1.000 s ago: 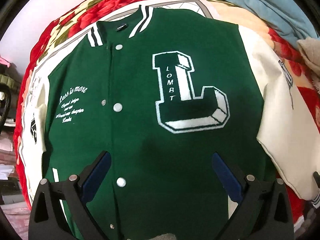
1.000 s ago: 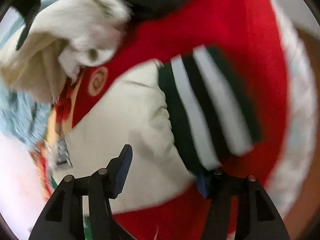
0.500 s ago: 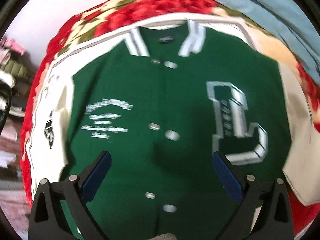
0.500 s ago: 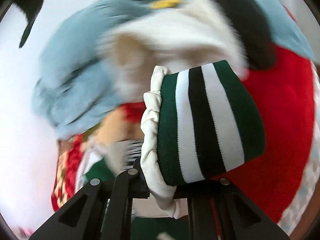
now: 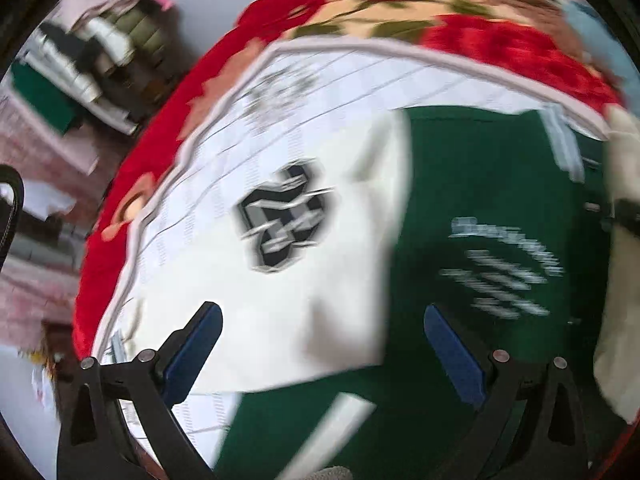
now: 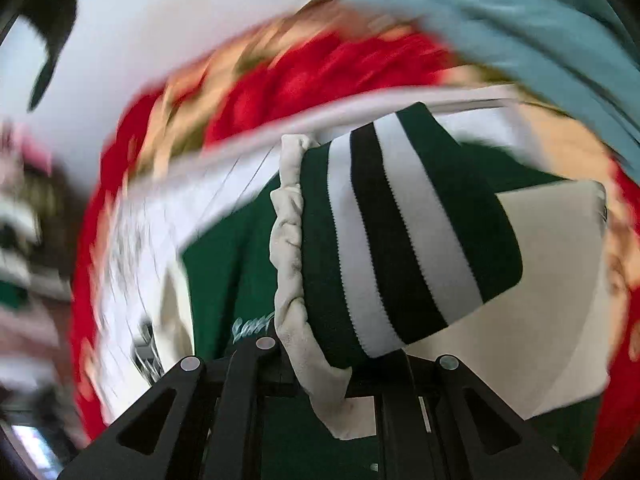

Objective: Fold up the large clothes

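Observation:
A green varsity jacket point(image 5: 480, 208) lies front up on the bed, blurred by motion. Its cream sleeve with a black-and-grey patch point(image 5: 288, 216) spreads to the left. My left gripper point(image 5: 320, 320) hovers open above that sleeve, nothing between its blue pads. My right gripper point(image 6: 332, 372) is shut on the other sleeve at its green, white and black striped cuff point(image 6: 400, 240). The cuff is lifted over the green body point(image 6: 232, 264), and the cream sleeve point(image 6: 552, 280) trails to the right. A cream fold of it shows at the right edge of the left wrist view point(image 5: 620, 300).
A red floral blanket point(image 5: 500, 44) covers the bed, with a white checked cloth point(image 5: 360, 76) under the jacket. A light blue cloth point(image 6: 520, 20) lies at the far right. Cluttered shelves point(image 5: 80, 60) stand beyond the bed's left edge.
My left gripper swept from over the jacket's chest to over its left sleeve. My right gripper closed on the striped cuff, lifted it off the blanket and carried it over the green body.

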`<state>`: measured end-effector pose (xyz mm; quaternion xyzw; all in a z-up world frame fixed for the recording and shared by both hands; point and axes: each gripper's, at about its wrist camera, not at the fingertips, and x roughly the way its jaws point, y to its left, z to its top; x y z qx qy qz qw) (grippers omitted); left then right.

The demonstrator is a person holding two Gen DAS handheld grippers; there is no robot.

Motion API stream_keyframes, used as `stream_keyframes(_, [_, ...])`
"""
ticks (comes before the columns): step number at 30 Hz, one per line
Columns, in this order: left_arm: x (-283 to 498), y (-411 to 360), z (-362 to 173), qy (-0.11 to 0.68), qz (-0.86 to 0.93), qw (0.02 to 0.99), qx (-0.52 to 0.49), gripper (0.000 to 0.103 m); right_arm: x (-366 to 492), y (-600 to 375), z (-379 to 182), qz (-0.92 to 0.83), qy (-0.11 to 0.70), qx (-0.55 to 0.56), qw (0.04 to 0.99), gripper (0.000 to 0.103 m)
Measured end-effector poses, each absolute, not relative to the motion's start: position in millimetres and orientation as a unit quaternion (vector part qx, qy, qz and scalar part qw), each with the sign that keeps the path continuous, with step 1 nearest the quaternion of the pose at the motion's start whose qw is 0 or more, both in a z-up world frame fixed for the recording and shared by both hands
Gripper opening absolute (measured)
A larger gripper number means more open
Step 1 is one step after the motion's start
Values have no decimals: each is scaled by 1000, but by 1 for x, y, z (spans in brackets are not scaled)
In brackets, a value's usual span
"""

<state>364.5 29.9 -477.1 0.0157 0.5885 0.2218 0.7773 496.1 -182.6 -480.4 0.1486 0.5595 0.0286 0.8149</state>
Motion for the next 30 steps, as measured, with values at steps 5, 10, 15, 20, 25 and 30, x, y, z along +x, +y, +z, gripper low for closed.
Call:
stream_keyframes(5, [352,85,-493,597,252,762,3,103,483,-65,-545,50,602,16,797,12])
stream_keyframes(10, [336,115,-501,606,258,752,-12,103,466,-16,-578,99,623,-56,774,25])
stream_keyframes(15, [296,146,-497,625,248,737,-63,103,439,-46,-538,210,610,84,760,67])
stream_keyframes(20, [237,207,-515,645,251,673,-262,102,412,-97,-529,160,625,156,748,67])
stream_keyframes(25, [198,263,-570,605,274,605,-440,97,413,-97,-541,139,639,138,744,67])
stream_keyframes(30, [192,310,-592,531,335,589,-508,74,411,-82,-527,149,633,103,753,67])
